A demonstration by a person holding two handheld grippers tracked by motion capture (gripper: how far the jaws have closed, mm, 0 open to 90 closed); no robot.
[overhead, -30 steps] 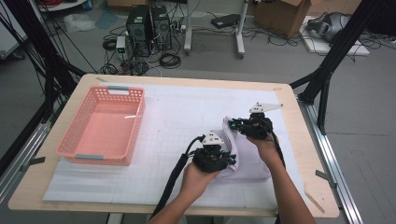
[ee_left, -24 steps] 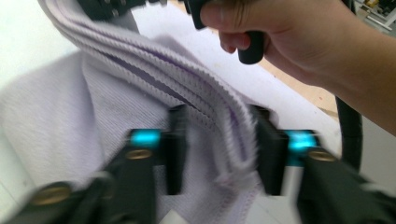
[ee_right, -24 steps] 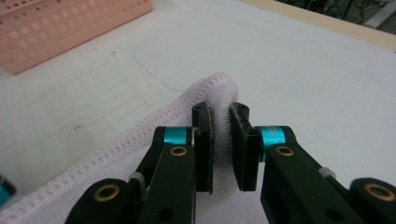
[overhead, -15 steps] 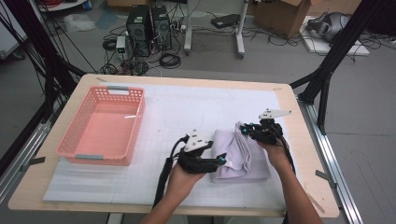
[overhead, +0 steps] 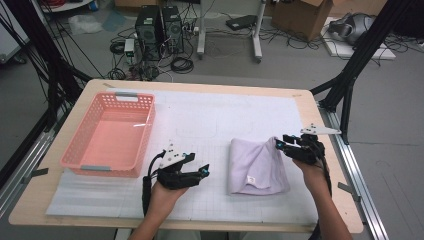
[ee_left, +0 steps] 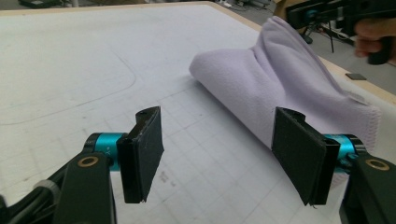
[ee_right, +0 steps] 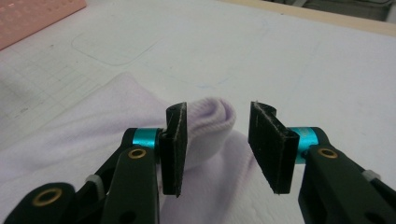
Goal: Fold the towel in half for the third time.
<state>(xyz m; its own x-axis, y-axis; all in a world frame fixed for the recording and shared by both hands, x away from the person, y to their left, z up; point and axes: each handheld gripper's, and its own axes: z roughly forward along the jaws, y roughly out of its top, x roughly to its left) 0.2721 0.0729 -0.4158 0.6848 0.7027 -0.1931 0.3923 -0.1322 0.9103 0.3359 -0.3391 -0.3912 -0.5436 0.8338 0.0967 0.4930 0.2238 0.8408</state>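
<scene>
Cloth (overhead: 257, 167) now free of both claws

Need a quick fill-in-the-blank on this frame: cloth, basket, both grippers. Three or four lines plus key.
1. The folded cloth on the table is pale ____ in colour.
2. The pink basket holds ____.
3. The left gripper has its jaws ____, apart from the cloth.
4. A raised fold of the cloth stands between the jaws of the ____ gripper, whose jaws have just been opening.

Missing words: purple; nothing; open; right
</scene>
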